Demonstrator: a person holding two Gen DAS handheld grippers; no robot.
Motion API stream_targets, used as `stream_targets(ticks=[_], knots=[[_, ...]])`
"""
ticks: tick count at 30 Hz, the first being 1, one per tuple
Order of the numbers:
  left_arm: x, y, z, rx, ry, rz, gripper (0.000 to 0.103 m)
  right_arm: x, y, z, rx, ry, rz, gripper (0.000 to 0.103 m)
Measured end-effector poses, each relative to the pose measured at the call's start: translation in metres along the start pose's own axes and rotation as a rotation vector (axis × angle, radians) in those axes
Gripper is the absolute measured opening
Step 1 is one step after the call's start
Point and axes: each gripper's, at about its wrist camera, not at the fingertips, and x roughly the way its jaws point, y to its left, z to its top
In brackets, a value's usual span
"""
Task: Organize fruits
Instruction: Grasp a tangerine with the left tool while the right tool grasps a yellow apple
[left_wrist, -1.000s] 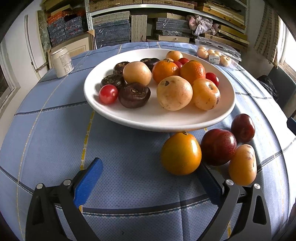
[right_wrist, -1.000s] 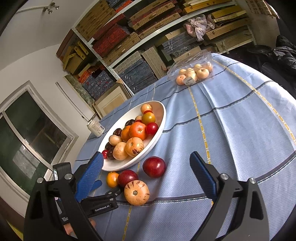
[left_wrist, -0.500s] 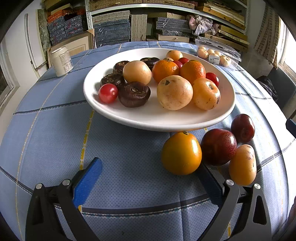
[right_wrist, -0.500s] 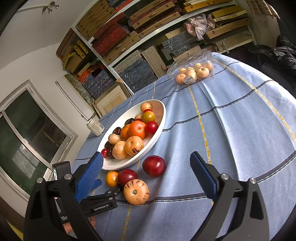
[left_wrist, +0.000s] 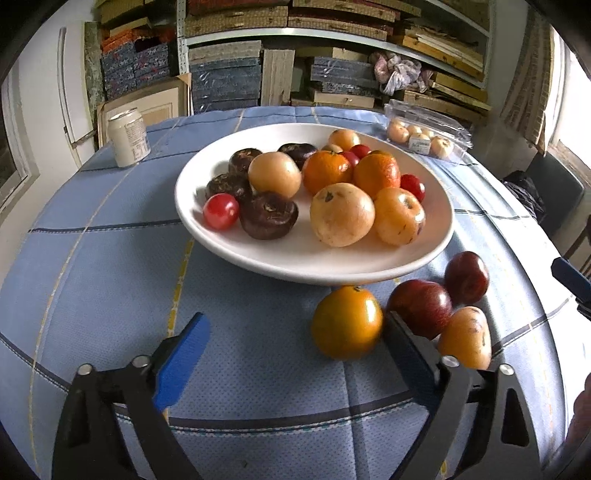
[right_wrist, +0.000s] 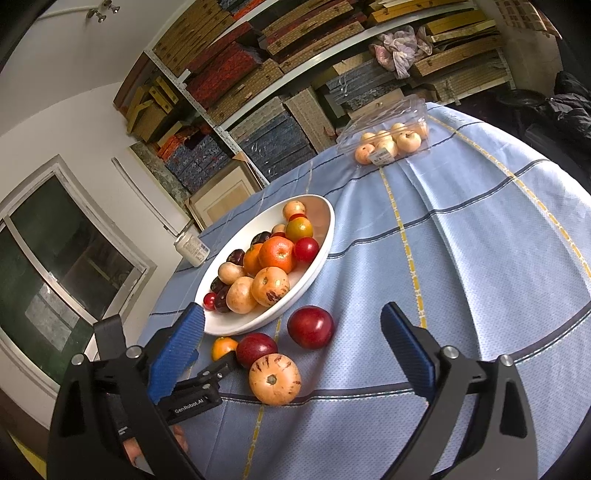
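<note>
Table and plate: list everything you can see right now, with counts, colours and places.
plate: one, white, mid-table, heaped with orange, tan, dark brown and small red fruits
orange fruit: one, on the cloth before the plate, between the left jaws
red fruits: two, dark red, on the cloth right of it
speckled fruit: one, tan-orange, nearest right
can: one, pale, far left
clear box: one, holding pale fruits, far right
tablecloth: blue, striped
shelves: stacked boxes behind
left gripper: open
right gripper: open, empty
</note>
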Motion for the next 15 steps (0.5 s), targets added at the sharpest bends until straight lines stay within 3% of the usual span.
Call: stream_targets(ticks=[2,6,7,13,15], knots=[[0.000,-0.002,0.000,0.007,0.001,-0.020,0.081,0.001,0.001,0.001,-0.003,0.001,-0.001,0.094],[0.002,-0.006,-0.002,0.009,0.024,-0.123,0.043,0.000,0.003,0.001,-0.014,0.014,0.002,0.094],[0.002,-0.008,-0.003,0.021,0.025,-0.130,0.038,0.001,0.004,0.000,-0.021,0.017,0.002,0.094],[-0.005,-0.012,-0.005,0.036,-0.010,-0.177,0.038,0.004,0.018,-0.003,-0.112,0.071,0.006,0.094],[-0.014,-0.010,-0.006,0.049,-0.033,-0.153,0.038,0.006,0.024,-0.006,-0.167,0.101,-0.006,0.094]])
